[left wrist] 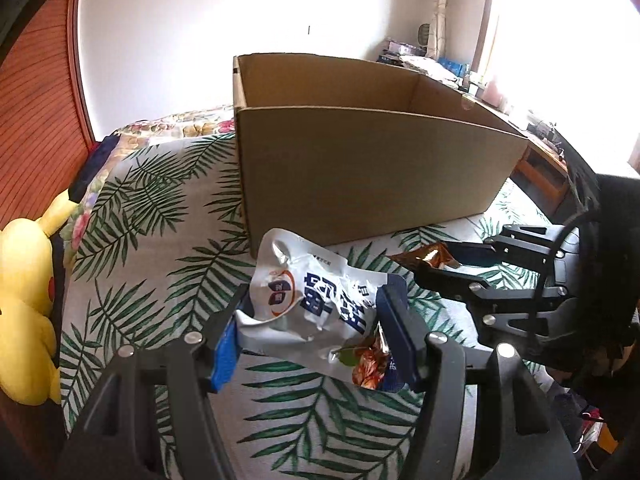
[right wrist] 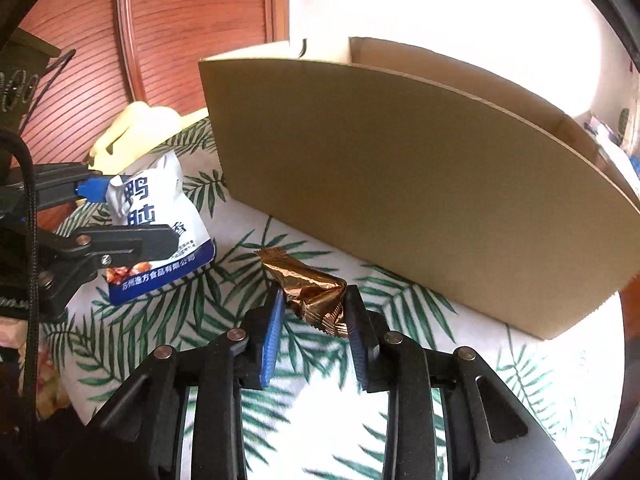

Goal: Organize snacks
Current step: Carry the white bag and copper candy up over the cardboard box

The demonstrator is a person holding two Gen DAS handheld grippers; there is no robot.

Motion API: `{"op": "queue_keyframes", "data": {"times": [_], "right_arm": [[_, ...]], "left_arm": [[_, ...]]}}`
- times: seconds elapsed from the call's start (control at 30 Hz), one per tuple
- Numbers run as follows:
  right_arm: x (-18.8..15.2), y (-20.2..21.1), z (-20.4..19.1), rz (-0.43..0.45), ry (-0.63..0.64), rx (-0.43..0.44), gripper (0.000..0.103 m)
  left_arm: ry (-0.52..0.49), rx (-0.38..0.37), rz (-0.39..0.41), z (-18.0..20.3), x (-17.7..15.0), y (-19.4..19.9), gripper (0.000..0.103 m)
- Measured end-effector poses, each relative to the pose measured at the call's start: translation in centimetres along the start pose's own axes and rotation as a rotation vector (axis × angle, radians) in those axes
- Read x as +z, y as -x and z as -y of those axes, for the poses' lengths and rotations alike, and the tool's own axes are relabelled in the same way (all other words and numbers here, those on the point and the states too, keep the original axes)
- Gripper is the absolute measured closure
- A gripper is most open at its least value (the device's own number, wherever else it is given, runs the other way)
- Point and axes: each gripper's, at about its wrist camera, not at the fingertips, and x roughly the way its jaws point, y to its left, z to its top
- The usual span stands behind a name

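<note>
Before the cardboard box (left wrist: pixel 372 168) on the leaf-print bed (left wrist: pixel 160 248): left gripper (left wrist: pixel 316 316) jaws clamp white snack bag (left wrist: pixel 308 300); right gripper (right wrist: pixel 314 300) jaws pinch bronze foil packet (right wrist: pixel 312 288).

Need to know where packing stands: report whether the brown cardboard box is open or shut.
Open. The brown cardboard box shows no lid or top flaps; its inner walls are exposed from above.
</note>
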Motion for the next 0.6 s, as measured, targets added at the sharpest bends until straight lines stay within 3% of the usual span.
{"op": "queue_keyframes", "data": {"times": [0.6], "right_arm": [[-3.1,9.2,3.2,0.115,-0.082,-0.051,0.074]], "left_arm": [[-0.060,-0.029,0.070,5.4,1.1,3.9,0.042]]}}
